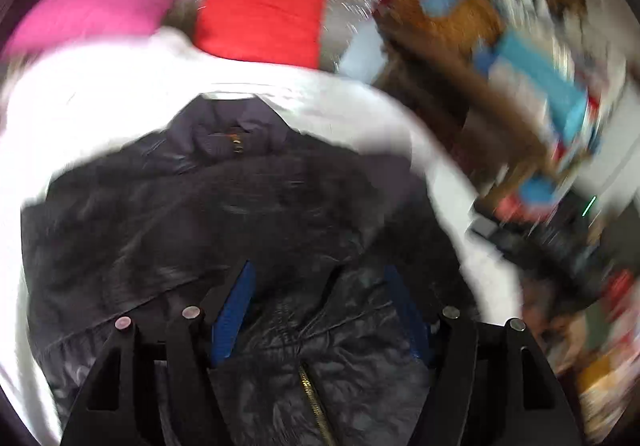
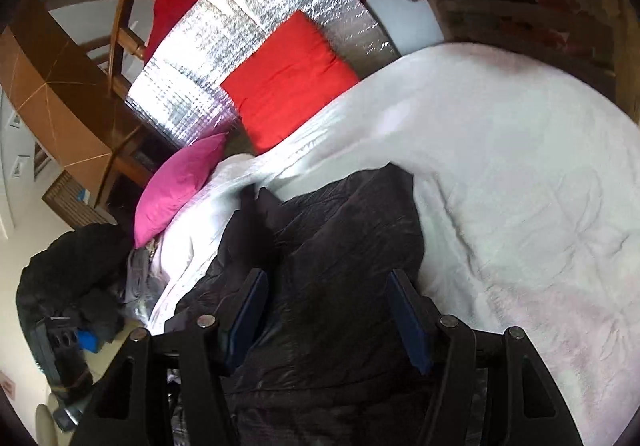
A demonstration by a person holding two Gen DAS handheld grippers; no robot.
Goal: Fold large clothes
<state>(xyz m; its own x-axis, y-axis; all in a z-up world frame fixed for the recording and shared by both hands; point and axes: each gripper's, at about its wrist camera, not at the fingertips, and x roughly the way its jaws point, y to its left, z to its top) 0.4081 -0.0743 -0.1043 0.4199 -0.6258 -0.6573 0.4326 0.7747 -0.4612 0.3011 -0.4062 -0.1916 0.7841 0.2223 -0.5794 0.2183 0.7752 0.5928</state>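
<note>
A dark shiny jacket (image 1: 224, 213) with a gold zipper (image 1: 316, 406) lies on a white bedcover (image 1: 100, 101). My left gripper (image 1: 320, 278) is open just above the jacket's front, blue pads (image 1: 232, 310) wide apart with fabric showing between them. The view is motion-blurred. In the right wrist view the same jacket (image 2: 340, 254) lies bunched on the bedcover (image 2: 520, 165). My right gripper (image 2: 326, 286) is open over it, its pads apart and holding nothing.
A red cushion (image 2: 288, 77) and a pink cushion (image 2: 180, 181) lie at the head of the bed against a silver foil mat (image 2: 256, 5). A wooden chair (image 2: 132, 5) and another dark garment (image 2: 72, 278) are at the left. Cluttered shelves (image 1: 540, 85) stand at right.
</note>
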